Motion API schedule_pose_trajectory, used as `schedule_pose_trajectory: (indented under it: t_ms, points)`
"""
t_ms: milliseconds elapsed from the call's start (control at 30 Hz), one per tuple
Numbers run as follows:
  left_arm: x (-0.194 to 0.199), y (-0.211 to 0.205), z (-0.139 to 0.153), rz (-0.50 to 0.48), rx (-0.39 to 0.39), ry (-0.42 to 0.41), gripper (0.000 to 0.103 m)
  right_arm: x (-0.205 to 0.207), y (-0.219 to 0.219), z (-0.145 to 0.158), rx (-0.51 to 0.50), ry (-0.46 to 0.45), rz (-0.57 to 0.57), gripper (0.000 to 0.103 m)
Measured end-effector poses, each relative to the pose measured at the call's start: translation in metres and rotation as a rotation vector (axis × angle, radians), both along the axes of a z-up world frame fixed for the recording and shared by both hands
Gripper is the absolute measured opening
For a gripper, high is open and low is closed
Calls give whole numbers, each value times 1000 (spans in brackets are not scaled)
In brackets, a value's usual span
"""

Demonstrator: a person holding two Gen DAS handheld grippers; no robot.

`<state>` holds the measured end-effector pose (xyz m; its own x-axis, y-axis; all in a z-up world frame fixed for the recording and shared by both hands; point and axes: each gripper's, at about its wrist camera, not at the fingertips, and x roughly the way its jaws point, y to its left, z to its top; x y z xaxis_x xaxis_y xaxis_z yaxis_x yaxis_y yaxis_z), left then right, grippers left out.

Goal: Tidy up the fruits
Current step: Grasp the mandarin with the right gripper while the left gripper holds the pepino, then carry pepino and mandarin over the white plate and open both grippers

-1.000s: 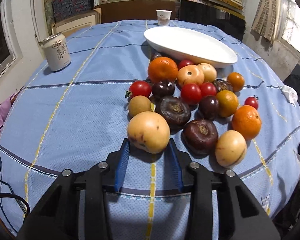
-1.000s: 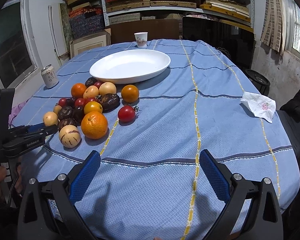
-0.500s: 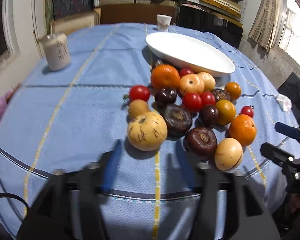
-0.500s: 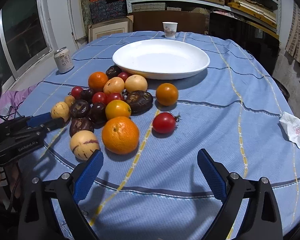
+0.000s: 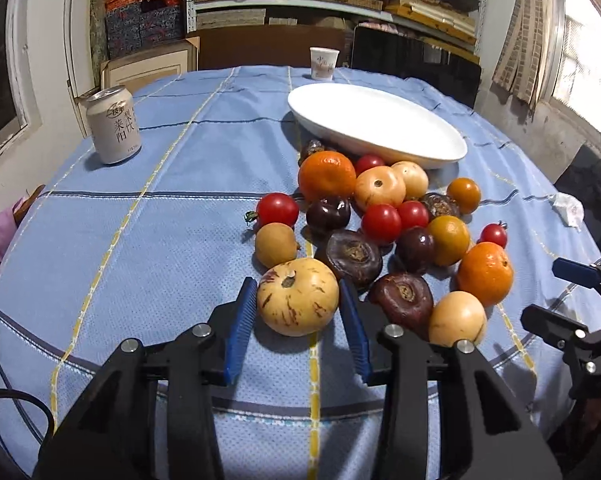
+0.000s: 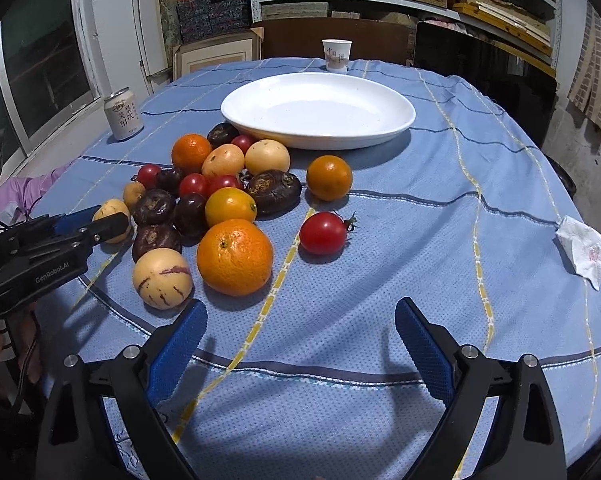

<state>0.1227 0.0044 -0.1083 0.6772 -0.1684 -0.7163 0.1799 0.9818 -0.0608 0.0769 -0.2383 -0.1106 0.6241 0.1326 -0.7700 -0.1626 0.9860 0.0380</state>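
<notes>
A pile of fruit lies on the blue tablecloth in front of a white oval plate (image 5: 380, 128) (image 6: 320, 110). My left gripper (image 5: 298, 296) has its blue pads on both sides of a yellow streaked melon (image 5: 298, 296), shut on it; that melon shows at the pile's left edge in the right wrist view (image 6: 110, 218). My right gripper (image 6: 300, 320) is open and empty over bare cloth, just behind a large orange (image 6: 234, 256) and a second streaked melon (image 6: 162, 274). A red tomato (image 6: 324, 233) lies apart to the right.
A drink can (image 5: 112, 124) (image 6: 123, 114) stands at the left. A paper cup (image 6: 336, 54) stands behind the plate. A crumpled tissue (image 6: 584, 250) lies at the right edge. Dark fruits, small tomatoes and oranges crowd the pile.
My left gripper has closed in around the yellow melon. My right gripper has moved forward and left, closer to the fruit pile.
</notes>
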Motion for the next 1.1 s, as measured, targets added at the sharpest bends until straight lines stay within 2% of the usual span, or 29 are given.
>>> schedule_pose_trajectory:
  t_ms: [167, 233, 300, 367, 667, 700, 733, 767, 833, 1100]
  points:
    - [-15, 13, 11, 26, -30, -54, 41, 4, 13, 3, 5, -12, 84, 95]
    - [-15, 20, 10, 45, -48, -53, 41, 11, 19, 1, -4, -3, 89, 89]
    - [-13, 23, 7, 53, -60, -41, 41, 22, 19, -2, 4, 12, 54, 75]
    - [-14, 24, 5, 48, -63, -38, 41, 28, 19, -5, 46, 39, 57, 75]
    - [-12, 22, 2, 26, -65, -29, 41, 40, 32, -14, 51, 88, 68, 75]
    - [-12, 21, 2, 24, -62, -31, 41, 40, 31, -14, 64, 79, 70, 68]
    - [-12, 21, 2, 24, -58, -32, 41, 41, 32, -13, 72, 76, 80, 54]
    - [-13, 21, 2, 24, -56, -33, 41, 40, 34, -13, 68, 73, 83, 47]
    - [-14, 20, 5, 21, -49, -39, 41, 35, 36, -12, 43, 58, 81, 47]
    - [-22, 15, 27, 3, -41, -81, 41, 16, 8, 10, 66, -17, 43, 47]
